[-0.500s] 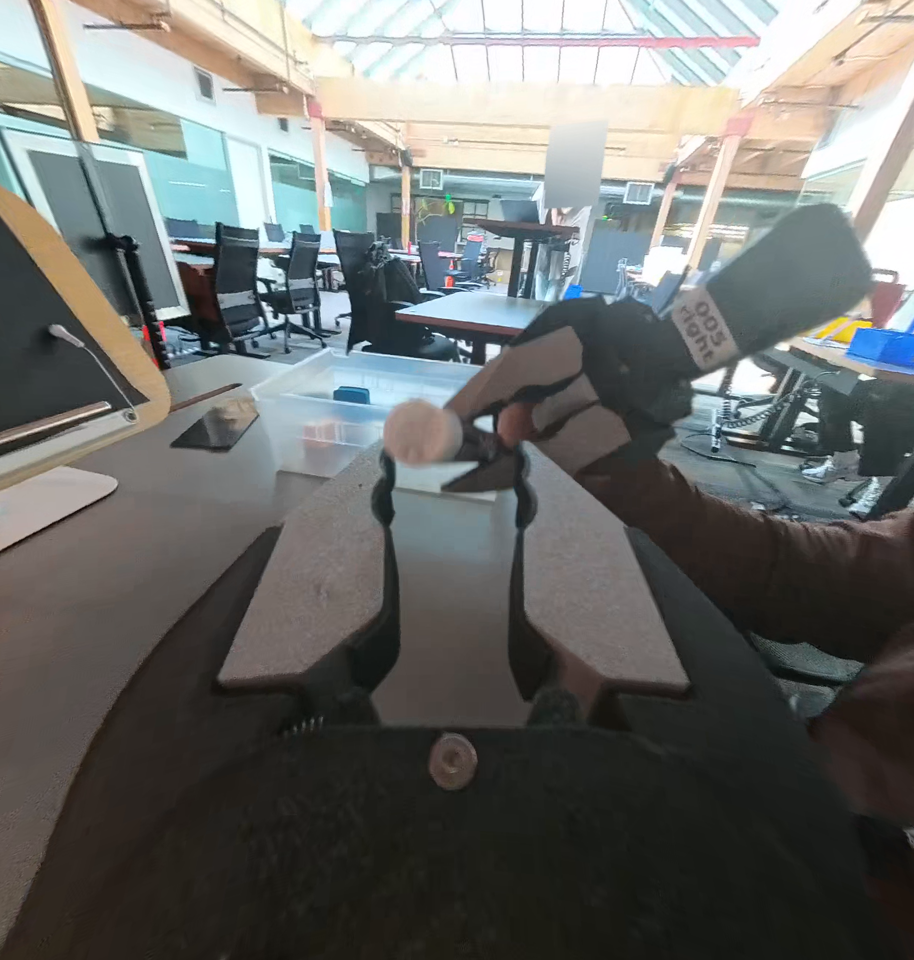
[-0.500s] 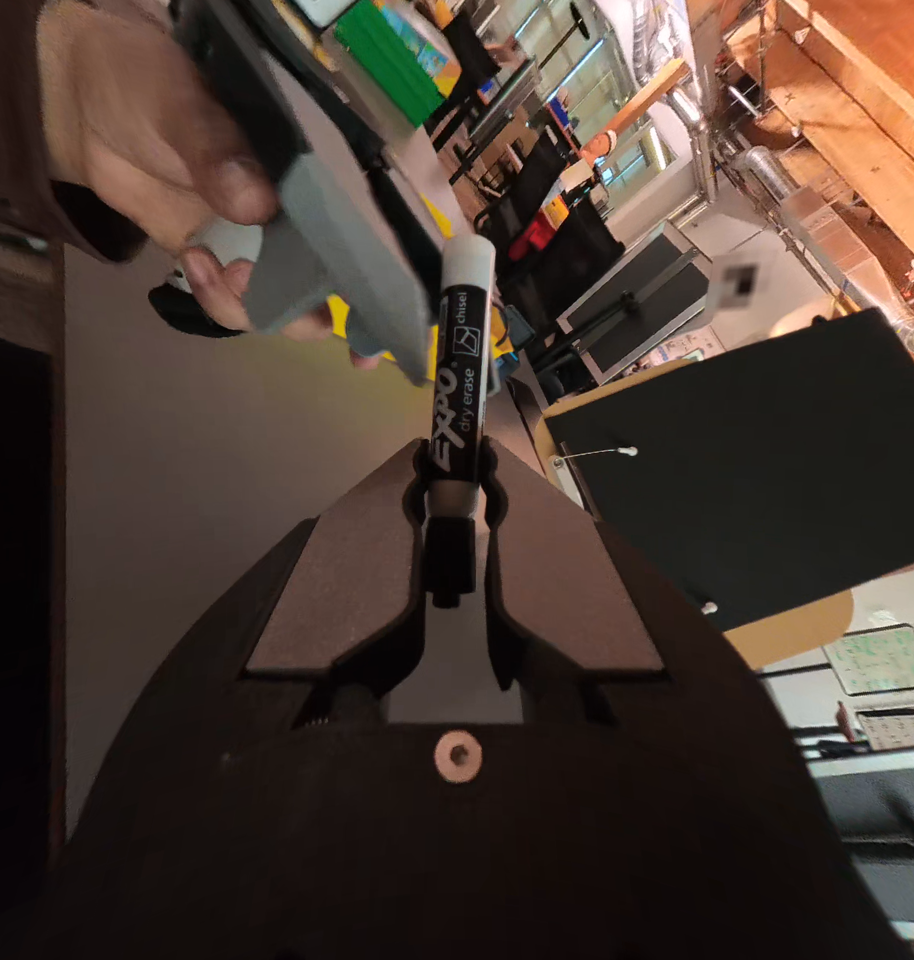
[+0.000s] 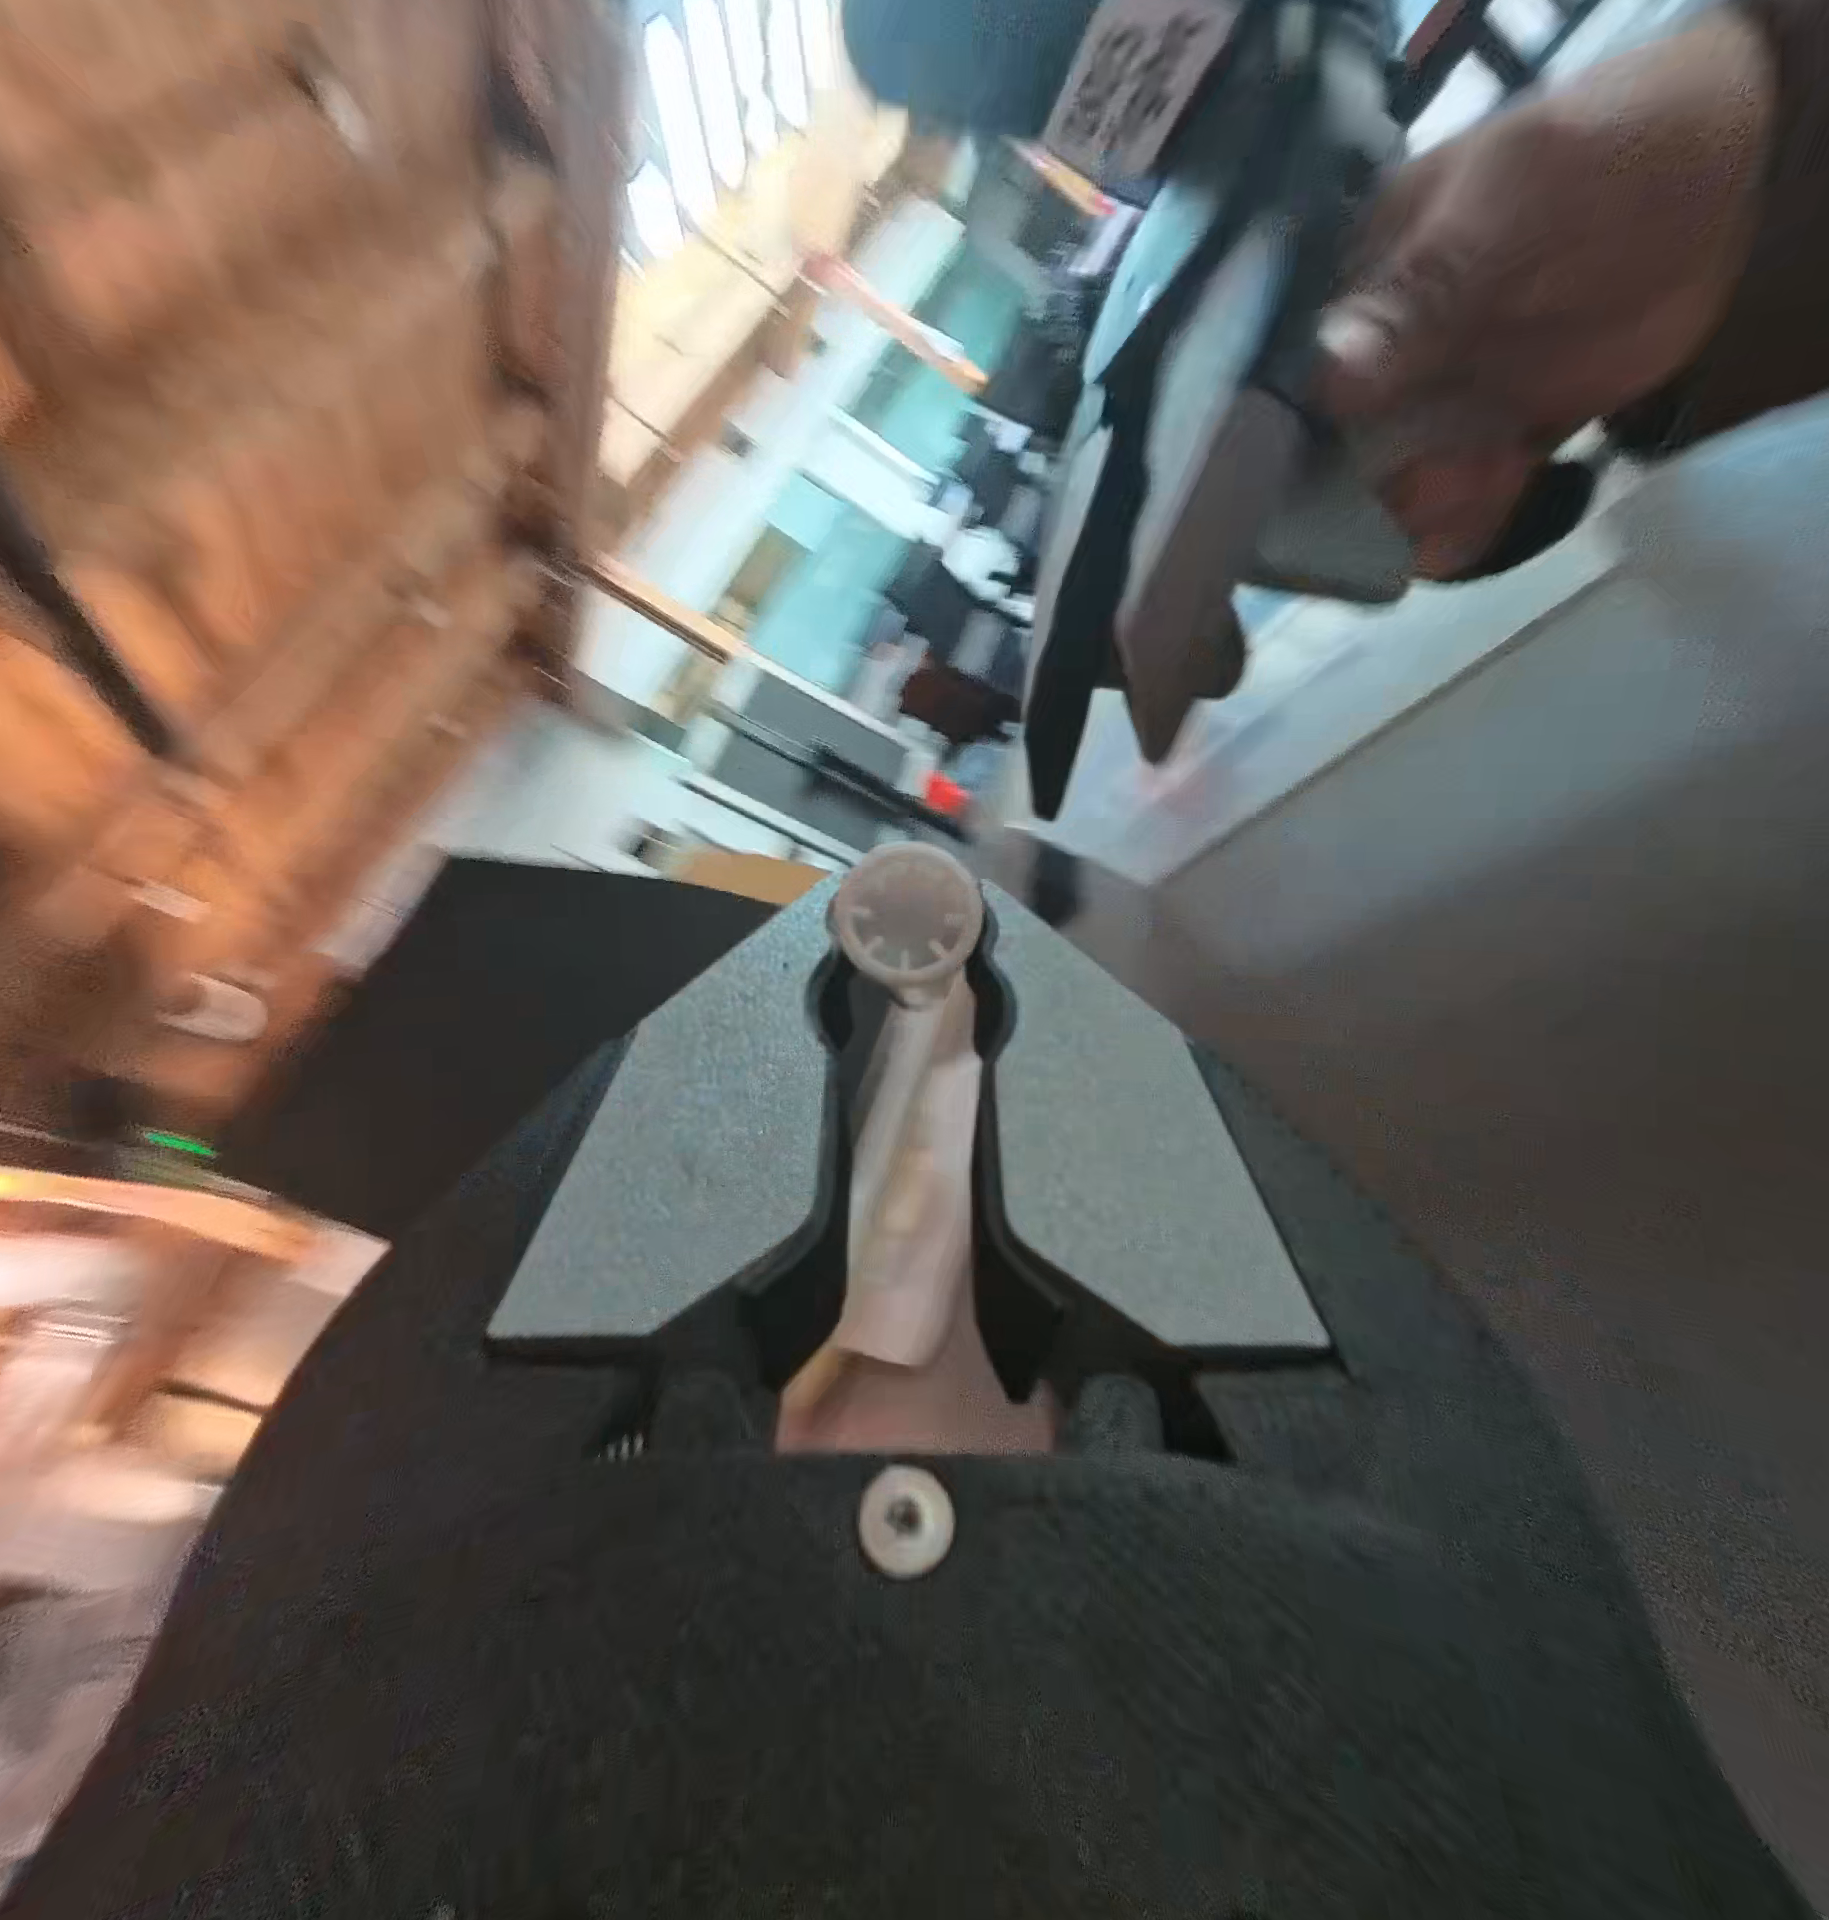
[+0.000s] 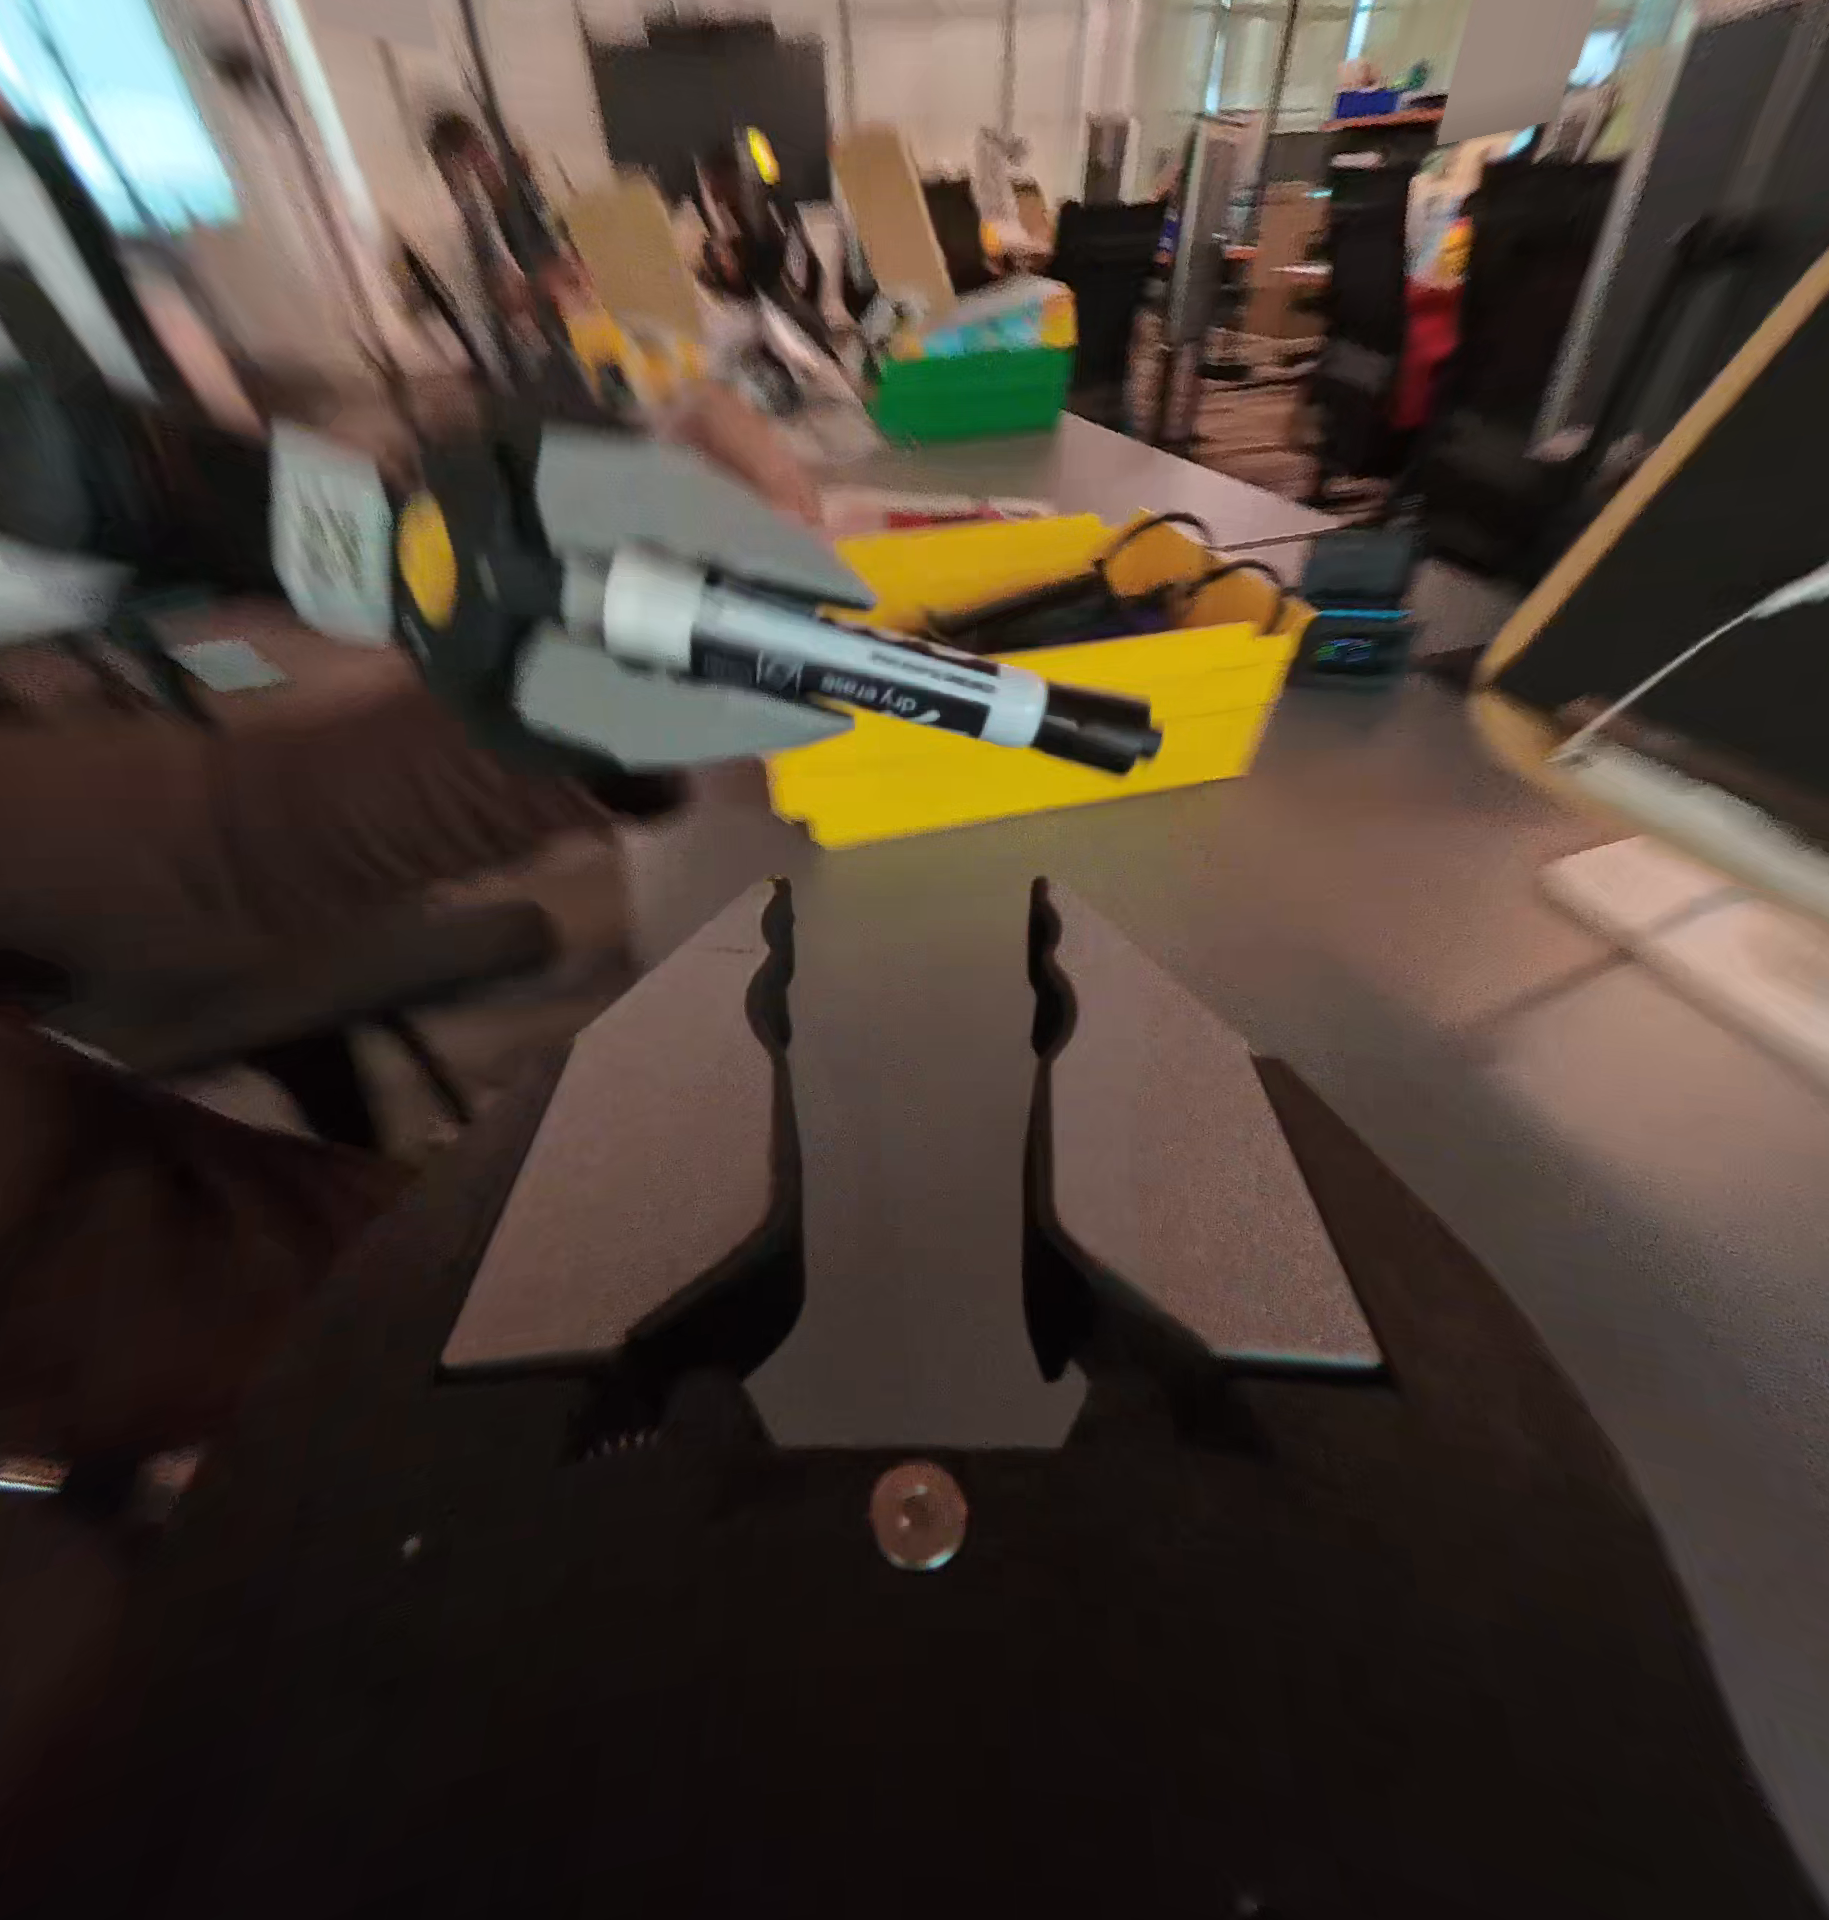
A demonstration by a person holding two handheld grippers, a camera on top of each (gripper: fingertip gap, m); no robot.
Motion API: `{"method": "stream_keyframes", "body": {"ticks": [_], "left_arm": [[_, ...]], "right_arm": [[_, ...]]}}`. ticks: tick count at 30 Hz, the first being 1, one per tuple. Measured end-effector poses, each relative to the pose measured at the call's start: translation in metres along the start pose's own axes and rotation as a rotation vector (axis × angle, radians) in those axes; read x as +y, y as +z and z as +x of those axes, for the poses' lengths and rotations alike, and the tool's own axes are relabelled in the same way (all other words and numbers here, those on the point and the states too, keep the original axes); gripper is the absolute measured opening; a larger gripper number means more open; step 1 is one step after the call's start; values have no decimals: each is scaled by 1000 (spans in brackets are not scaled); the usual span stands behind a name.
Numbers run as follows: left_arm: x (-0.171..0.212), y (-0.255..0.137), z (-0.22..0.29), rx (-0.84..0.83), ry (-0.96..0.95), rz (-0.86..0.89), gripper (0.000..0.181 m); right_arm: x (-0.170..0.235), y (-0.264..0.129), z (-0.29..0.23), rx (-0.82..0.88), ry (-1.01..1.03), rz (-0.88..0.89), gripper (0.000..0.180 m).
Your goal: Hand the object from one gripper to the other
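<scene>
In the right wrist view, the right claw (image 4: 908,894) is standing wide open nearest the camera, its two grey-faced fingers (image 4: 671,1143) parted with nothing between them and only bare grey worktop (image 4: 1409,1039) showing through the gap. That worktop is running clear ahead and to the right, giving open room up to the pale base of a black, wood-edged board (image 4: 1720,499) at the far right. Farther off on the left, the left claw (image 4: 848,655) is closing on the black-and-white cylindrical dry-erase marker (image 4: 868,675), gripping it near its white end while the black cap end is sticking out to the right, free in the air and well apart from the right claw. Behind the marker, a yellow plastic bin (image 4: 1014,769) is sitting on the worktop, with a green bin (image 4: 972,395) beyond it.

In the left wrist view, the same marker (image 3: 905,1039) is lying lengthwise between the left claw's (image 3: 908,914) fingers, its round white end facing forward at the tips. The fingers are pressing narrowly on both sides of it. Up and to the right, a hand (image 3: 1544,281) is holding the right claw (image 3: 1107,758) above the grey worktop (image 3: 1512,1039); the surroundings are blurring heavily.
</scene>
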State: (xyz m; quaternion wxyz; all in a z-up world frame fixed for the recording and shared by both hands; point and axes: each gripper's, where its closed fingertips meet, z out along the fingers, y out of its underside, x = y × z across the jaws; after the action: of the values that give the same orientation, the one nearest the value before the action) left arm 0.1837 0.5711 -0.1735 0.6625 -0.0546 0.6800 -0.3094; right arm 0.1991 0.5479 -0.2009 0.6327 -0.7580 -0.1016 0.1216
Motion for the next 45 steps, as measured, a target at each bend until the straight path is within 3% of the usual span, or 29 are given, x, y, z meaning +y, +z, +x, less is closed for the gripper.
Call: {"method": "stream_keyframes", "body": {"ticks": [2,5,10,12,14,16,21,24,27,29,32,45], "left_arm": [[-5,-3,8,-87,234,28,17],[-16,-4,35,-140,499,66,17],[-19,6,59,-209,748,64,17],[-15,10,63,-225,754,47,17],[-2,14,64,-189,630,-13,23],[7,14,65,-107,367,-45,37],[11,3,62,115,-287,-31,50],[5,3,54,208,-609,-23,56],[-9,6,50,272,-804,37,60],[-18,9,48,286,-853,81,49],[-16,16,57,317,-784,52,15],[-6,13,47,333,-661,-45,15]], "right_arm": [[-9,-2,-4,-164,253,91,41],[-15,3,-6,-307,458,179,41],[-2,26,-22,-429,603,141,27],[2,31,-12,-364,583,146,22],[5,27,-4,-335,560,134,21],[-8,15,9,-256,499,211,19],[-22,-7,18,0,100,206,20],[-36,-8,-4,17,-117,262,18],[-41,-2,-27,-6,-264,300,17],[-38,3,-38,-26,-312,291,18],[-33,8,-40,-28,-302,240,16],[-34,-1,-31,-60,-227,262,16]]}}
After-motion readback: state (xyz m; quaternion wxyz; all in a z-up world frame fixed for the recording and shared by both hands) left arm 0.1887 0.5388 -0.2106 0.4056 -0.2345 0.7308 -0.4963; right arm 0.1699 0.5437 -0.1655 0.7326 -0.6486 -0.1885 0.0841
